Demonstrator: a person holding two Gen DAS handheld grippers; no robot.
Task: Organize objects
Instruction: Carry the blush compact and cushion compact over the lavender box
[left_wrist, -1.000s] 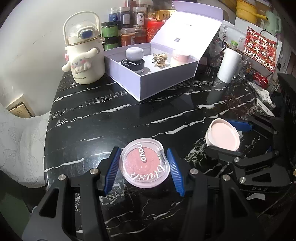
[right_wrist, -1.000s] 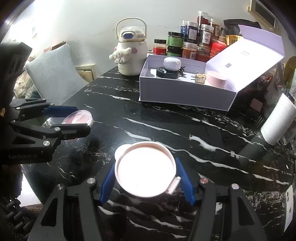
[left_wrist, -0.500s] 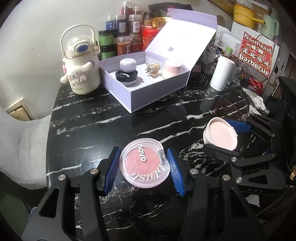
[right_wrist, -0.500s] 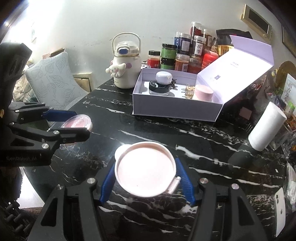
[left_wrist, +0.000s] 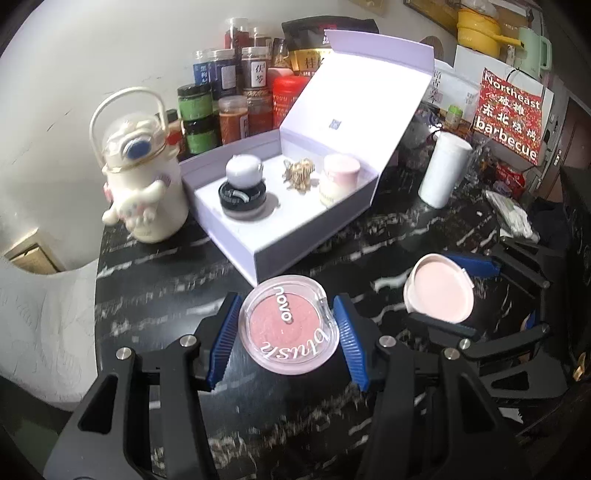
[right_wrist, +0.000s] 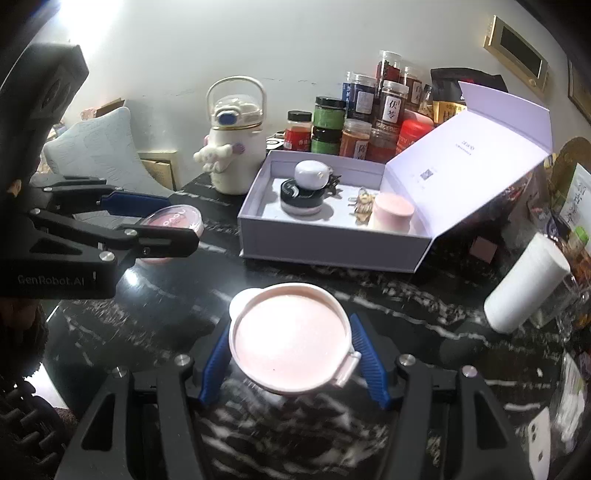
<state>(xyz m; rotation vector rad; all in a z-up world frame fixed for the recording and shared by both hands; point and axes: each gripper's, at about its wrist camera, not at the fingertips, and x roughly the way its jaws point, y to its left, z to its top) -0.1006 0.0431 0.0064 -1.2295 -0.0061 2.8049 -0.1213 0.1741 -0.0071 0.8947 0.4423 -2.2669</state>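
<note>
My left gripper (left_wrist: 284, 328) is shut on a round clear blush compact (left_wrist: 289, 328) with pink powder, held above the black marble table (left_wrist: 155, 295). My right gripper (right_wrist: 291, 345) is shut on a round pale pink compact (right_wrist: 290, 338), also lifted. Each gripper shows in the other view: the blush compact (right_wrist: 173, 221) at left, the pink compact (left_wrist: 439, 291) at right. An open lavender box (left_wrist: 295, 236) stands ahead, holding a black jar with a white lid (left_wrist: 242, 192), a gold trinket (left_wrist: 299, 173) and a pink-lidded jar (left_wrist: 338, 177).
A white character kettle bottle (left_wrist: 140, 177) stands left of the box. Several spice jars (left_wrist: 229, 99) line the back wall. A white tumbler (left_wrist: 445, 168) stands right of the box. A phone (right_wrist: 539, 439) lies at the table's right edge. A cushioned chair (right_wrist: 96, 155) stands on the left.
Both grippers have risen with their compacts and moved toward the lavender box. The box now looks nearer in both views, seen from higher up.
</note>
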